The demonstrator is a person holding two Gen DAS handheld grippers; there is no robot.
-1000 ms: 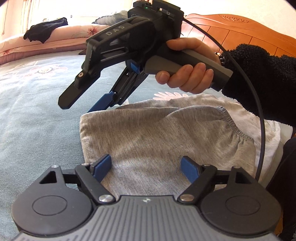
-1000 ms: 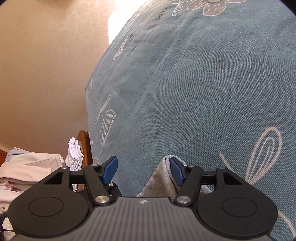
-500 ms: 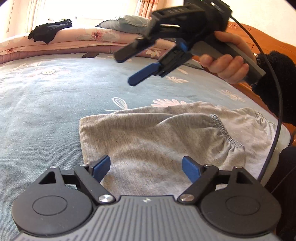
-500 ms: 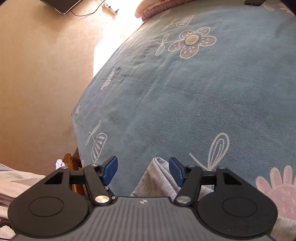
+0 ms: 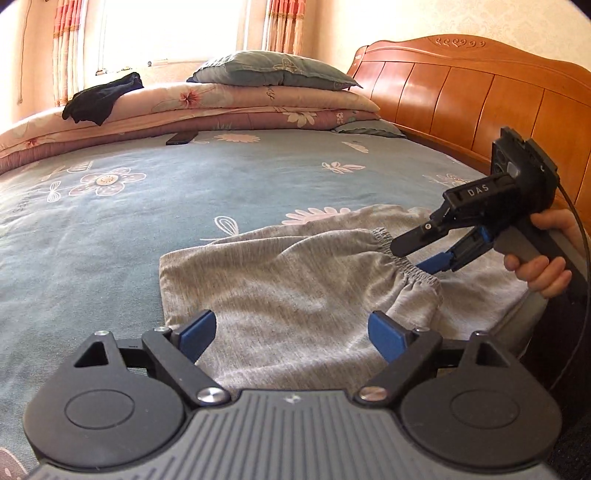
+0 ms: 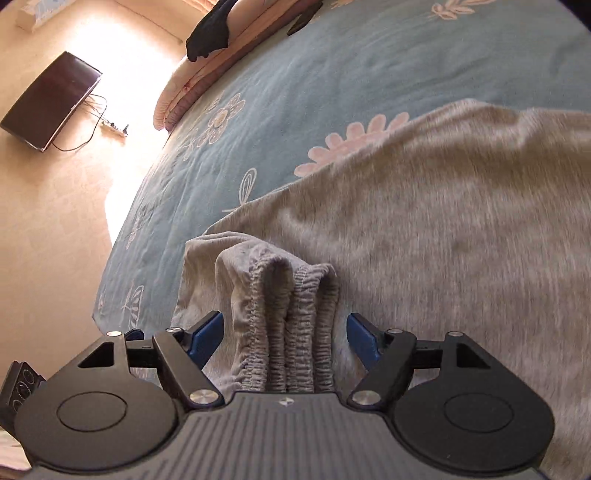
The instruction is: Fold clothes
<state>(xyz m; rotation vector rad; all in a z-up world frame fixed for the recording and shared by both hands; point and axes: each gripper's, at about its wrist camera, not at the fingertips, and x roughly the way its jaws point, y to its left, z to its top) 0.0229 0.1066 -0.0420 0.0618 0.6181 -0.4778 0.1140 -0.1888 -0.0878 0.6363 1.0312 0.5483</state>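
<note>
1. Grey knit garment with elastic waistband point(image 5: 295, 284) — lies folded on blue flowered bedspread point(image 5: 110, 229).
2. Left gripper point(image 5: 291, 334) — jaws opening, empty, over garment.
3. Right gripper point(image 6: 286, 334) — jaws opening, bunched waistband between, pads not pressing it.

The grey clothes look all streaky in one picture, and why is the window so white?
Right wrist view: the grey garment is smeared by motion blur, though its elastic waistband between the tool's blue pads is sharper. Left wrist view: the window is washed out by sunlight, the garment looks crisp, and the fisheye bends the headboard.
</note>
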